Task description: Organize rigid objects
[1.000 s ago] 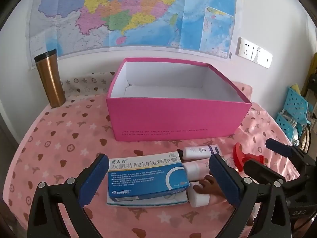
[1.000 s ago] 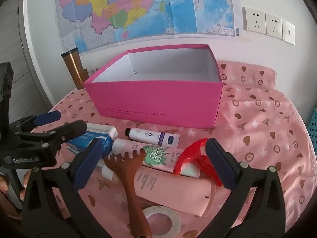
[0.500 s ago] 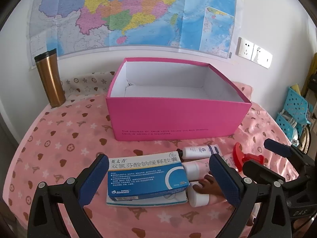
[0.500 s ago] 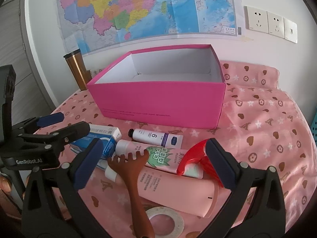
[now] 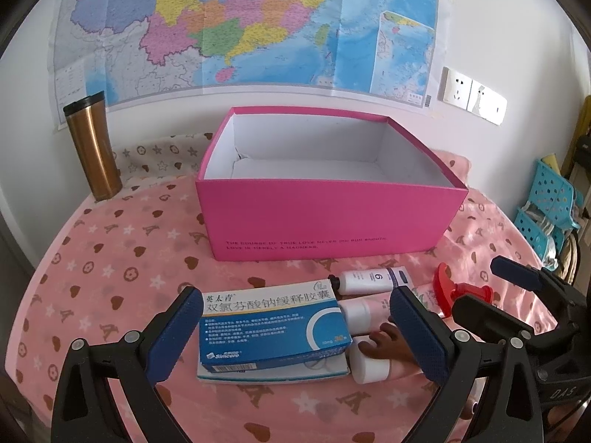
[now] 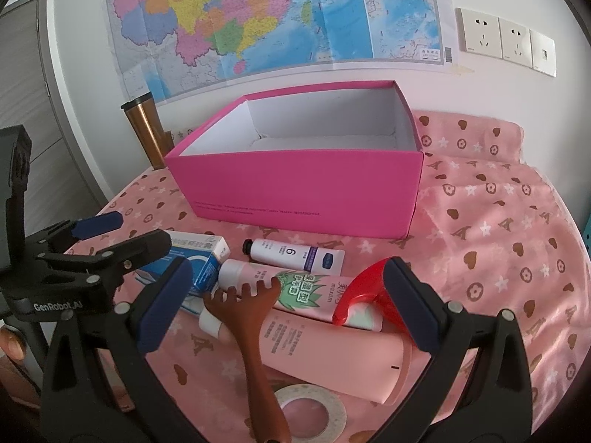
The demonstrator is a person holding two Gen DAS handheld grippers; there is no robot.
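Observation:
An open pink box (image 5: 328, 217) (image 6: 295, 188) stands on the pink patterned cloth, white inside. In front of it lie a blue medicine carton (image 5: 271, 328) (image 6: 201, 262), a small white tube marked 6 (image 5: 369, 281) (image 6: 291, 254), a pink tube with green print (image 6: 295, 288), a larger pink tube (image 6: 332, 350), a brown wooden scratcher (image 6: 251, 313), a red plastic piece (image 5: 454, 291) (image 6: 365, 288) and a tape roll (image 6: 310, 411). My left gripper (image 5: 295, 336) is open, its fingers either side of the carton. My right gripper (image 6: 286, 304) is open above the tubes and scratcher.
A copper tumbler (image 5: 92, 147) (image 6: 146, 131) stands at the back left by the wall. A map and wall sockets (image 6: 506, 38) hang behind the box. Blue baskets (image 5: 546, 203) sit past the table's right edge. Bare cloth lies to the box's left and right.
The right wrist view has lifted and drawn back slightly, so the objects sit a little lower in it. The left gripper has barely moved. Both stay open.

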